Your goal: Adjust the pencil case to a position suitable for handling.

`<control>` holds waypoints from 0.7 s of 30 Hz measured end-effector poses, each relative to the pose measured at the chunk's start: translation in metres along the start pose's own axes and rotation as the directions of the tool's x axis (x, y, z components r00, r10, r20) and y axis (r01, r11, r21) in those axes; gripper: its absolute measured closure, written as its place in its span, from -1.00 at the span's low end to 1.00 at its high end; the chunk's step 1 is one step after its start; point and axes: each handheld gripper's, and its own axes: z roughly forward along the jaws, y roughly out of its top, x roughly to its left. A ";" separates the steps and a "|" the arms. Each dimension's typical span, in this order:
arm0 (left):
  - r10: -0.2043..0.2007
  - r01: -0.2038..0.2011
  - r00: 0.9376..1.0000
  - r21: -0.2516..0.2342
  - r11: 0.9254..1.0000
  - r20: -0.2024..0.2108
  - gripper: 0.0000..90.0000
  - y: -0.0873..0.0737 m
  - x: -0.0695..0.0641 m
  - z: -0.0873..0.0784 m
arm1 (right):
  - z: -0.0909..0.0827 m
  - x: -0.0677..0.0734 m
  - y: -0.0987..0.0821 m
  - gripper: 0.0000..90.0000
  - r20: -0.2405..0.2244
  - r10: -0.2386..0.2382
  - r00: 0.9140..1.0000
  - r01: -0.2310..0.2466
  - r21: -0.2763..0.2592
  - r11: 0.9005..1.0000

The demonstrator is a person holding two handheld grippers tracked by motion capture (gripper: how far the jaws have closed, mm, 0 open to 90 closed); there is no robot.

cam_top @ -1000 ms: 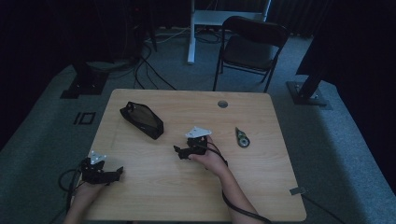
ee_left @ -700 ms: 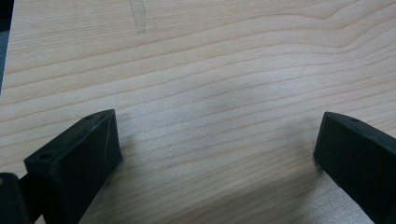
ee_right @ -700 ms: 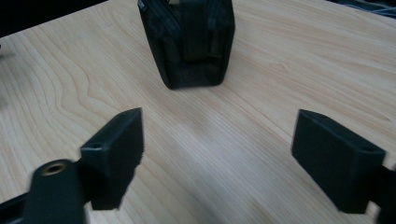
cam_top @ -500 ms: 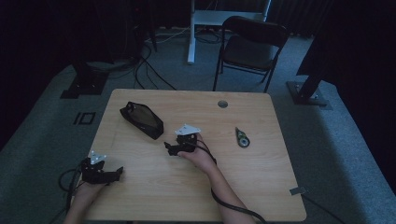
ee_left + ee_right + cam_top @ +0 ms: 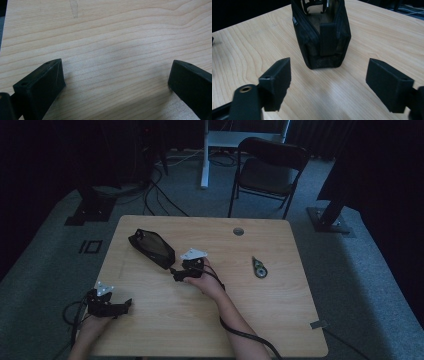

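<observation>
On the wooden surface (image 5: 260,320), the black mesh pouch (image 5: 151,248) lay toward 10 o'clock from the centre. The right gripper (image 5: 179,275) sat just beside the pouch's near end, at its 4 o'clock, jaws spread wide and holding nothing; its own view showed the pouch (image 5: 322,37) ahead between the jaws. The left gripper (image 5: 122,306) rested near the surface's 8 o'clock edge, jaws wide apart over bare wood. A small tape dispenser (image 5: 259,267) lay at 3 o'clock.

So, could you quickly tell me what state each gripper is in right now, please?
Left gripper: open, empty, over bare wooden table.
Right gripper: open, empty, facing the end of the black zippered fabric pouch.
</observation>
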 end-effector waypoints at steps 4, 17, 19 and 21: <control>0.000 0.000 1.000 0.000 1.000 0.000 -0.98 0.000 0.000 0.000 | 0.003 0.000 0.004 -0.52 -0.003 -0.005 1.000 0.005 -0.006 1.000; 0.000 0.000 1.000 0.000 1.000 0.000 -0.98 0.000 0.000 0.000 | 0.017 0.001 0.013 -0.01 0.004 -0.035 0.999 0.035 -0.027 0.999; 0.000 0.000 1.000 0.000 1.000 0.000 -0.98 0.000 0.000 0.000 | 0.020 0.001 0.014 0.03 -0.006 -0.037 0.999 0.037 -0.022 0.999; 0.000 0.000 1.000 0.000 1.000 0.000 -0.98 0.000 0.000 0.000 | 0.024 0.001 0.016 0.11 -0.001 -0.034 0.999 0.034 -0.017 0.999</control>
